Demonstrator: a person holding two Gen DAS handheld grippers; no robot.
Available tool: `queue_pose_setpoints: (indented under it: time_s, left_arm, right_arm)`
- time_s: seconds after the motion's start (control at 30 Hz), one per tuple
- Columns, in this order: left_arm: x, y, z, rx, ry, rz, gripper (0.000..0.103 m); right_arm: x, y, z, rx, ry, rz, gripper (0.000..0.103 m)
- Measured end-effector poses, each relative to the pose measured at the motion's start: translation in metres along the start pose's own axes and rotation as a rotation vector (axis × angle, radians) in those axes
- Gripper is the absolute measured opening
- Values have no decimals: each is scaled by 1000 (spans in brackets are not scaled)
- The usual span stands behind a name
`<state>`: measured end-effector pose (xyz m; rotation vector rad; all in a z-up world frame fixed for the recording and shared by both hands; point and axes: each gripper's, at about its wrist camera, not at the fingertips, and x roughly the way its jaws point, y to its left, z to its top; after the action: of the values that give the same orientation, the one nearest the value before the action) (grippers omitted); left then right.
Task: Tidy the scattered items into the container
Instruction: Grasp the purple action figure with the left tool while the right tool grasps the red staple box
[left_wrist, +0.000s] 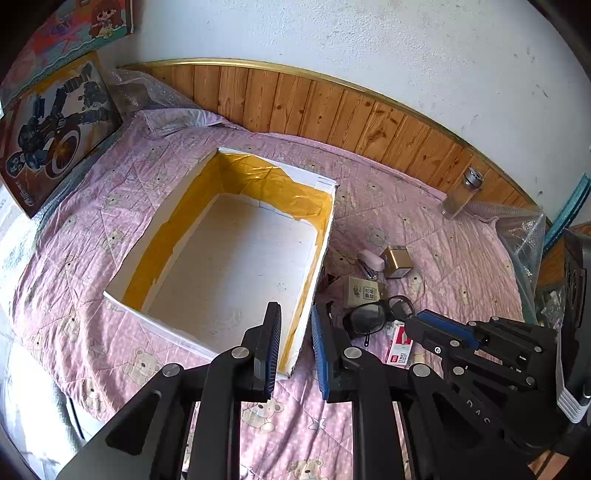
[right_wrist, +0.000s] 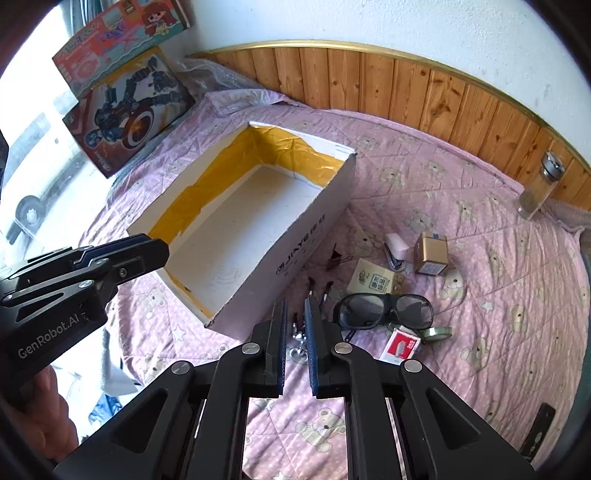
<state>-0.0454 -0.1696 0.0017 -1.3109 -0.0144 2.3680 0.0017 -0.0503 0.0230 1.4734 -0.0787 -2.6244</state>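
Left wrist view: box (left_wrist: 236, 258) lies empty on the pink bedspread (left_wrist: 424, 221), long axis running away toward the wood-panelled wall; left hand-held gripper (left_wrist: 295, 354) narrowly parted, empty. Right wrist view: glasses (right_wrist: 384, 310) lie crosswise beside the box; right hand-held gripper (right_wrist: 295, 343) narrow, holding nothing.

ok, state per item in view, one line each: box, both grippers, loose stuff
white box: open-topped, nothing inside
left gripper: open, holding nothing, above the box's near corner
right gripper: jaws slightly apart, holding nothing, over small metal bits
black goggles: outside the box, on the bedspread
red staple box: outside, beside the goggles
gold cube: outside
stapler: outside, beside the cube
glass bottle: upright, capped, near the wall
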Motion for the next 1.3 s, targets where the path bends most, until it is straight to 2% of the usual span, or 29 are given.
queue_pose_setpoints:
  time_s: [0.17,0.23,0.27,0.3,0.33,0.4,0.47,0.8,1.0,1.13,1.3]
  left_arm:
    - [-2,-3,1,10,7,6,18]
    - [-2,-3,4,7,7,18,19]
    - [-2,-3,5,4,8,20,24]
    - [-2,-3,7,1,7,22,30]
    - [-2,-3,8,0,4,23,34]
    - [-1,-6,10,10,-3,25,50]
    - [2,-9,12,20,-1,23,53]
    - [16,-32,21,72,19,-16,58]
    - [23,-44,16,98,44,-37,58]
    - [29,-51,11,114,69,-77,60]
    - [45,-64,-1,155,114,-114,60]
  right_arm:
    - [-8,3,-1,8,-28,26,13]
    - [-11,3,-1,13,-39,38,25]
    - [-13,3,0,14,-45,33,40]
    - [-14,2,0,17,-53,25,48]
    - [-15,0,0,21,-58,20,48]
    - [-15,-6,0,43,-57,10,50]
    - [-13,-15,1,79,-49,11,50]
    - [-9,-49,-8,182,-32,19,51]
    - [-3,-57,-13,209,-16,8,51]
    - [4,-65,-18,226,-3,-2,52]
    - [24,-92,-37,292,37,-28,52]
